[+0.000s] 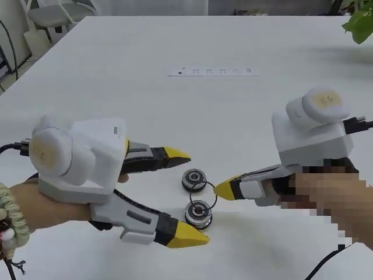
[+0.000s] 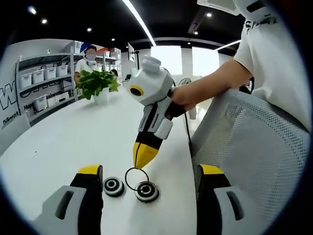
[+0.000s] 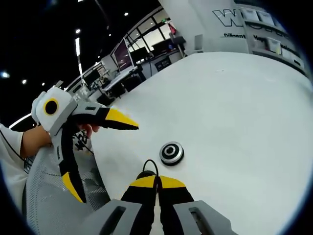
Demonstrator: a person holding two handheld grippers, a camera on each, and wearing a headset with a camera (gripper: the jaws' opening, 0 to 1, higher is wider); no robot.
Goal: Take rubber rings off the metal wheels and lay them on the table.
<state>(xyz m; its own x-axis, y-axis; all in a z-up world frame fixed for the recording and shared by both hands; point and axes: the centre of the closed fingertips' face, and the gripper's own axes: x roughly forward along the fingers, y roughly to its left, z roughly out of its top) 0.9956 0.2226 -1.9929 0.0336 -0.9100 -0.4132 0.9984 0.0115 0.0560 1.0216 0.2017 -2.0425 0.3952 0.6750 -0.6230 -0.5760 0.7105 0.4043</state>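
Two small metal wheels lie on the white table [image 1: 175, 105], a far wheel [image 1: 194, 179] [image 2: 113, 186] [image 3: 171, 152] and a near wheel [image 1: 199, 213] [image 2: 146, 191]. My right gripper [image 1: 223, 189] [image 2: 144, 160] [image 3: 157, 183] is shut on a thin black rubber ring [image 1: 193, 196] [image 2: 129, 180] [image 3: 149, 164]. The ring's loop reaches down to the near wheel; I cannot tell whether it still sits on it. My left gripper [image 1: 182, 195] [image 2: 150, 172] [image 3: 100, 156] is open, its yellow tips on either side of both wheels, touching neither.
A printed strip [image 1: 214, 72] lies farther back on the table. A chair [image 1: 58, 14] stands at the far left corner and a green plant [image 1: 361, 23] [image 2: 95, 83] at the far right. A mesh chair back [image 2: 259, 147] is close beside the table edge.
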